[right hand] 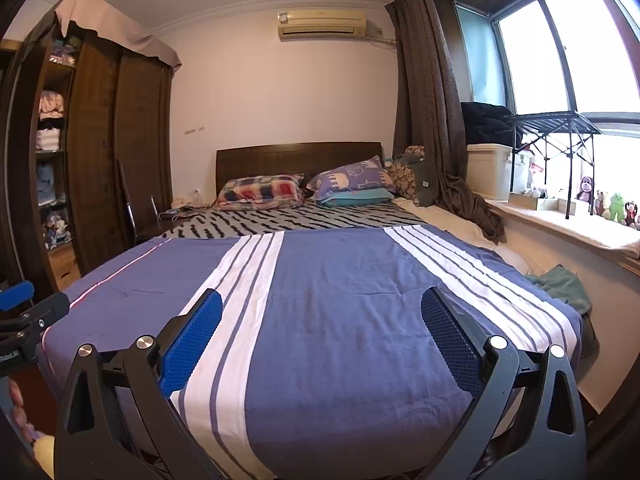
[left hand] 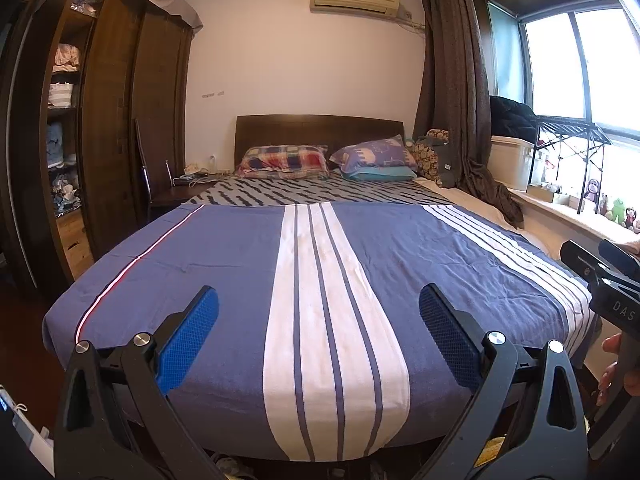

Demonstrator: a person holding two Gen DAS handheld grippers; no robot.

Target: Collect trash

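No trash shows in either view. My left gripper is open and empty, held over the foot of a bed with a blue and white striped blanket. My right gripper is open and empty too, beside it over the same blanket. The right gripper's body shows at the right edge of the left wrist view. The left gripper's body shows at the left edge of the right wrist view.
Two pillows lie against the wooden headboard. A dark wardrobe with open shelves stands left. A curtain, a window sill with toys and a folding rack are right. A green cloth lies at the bed's right edge.
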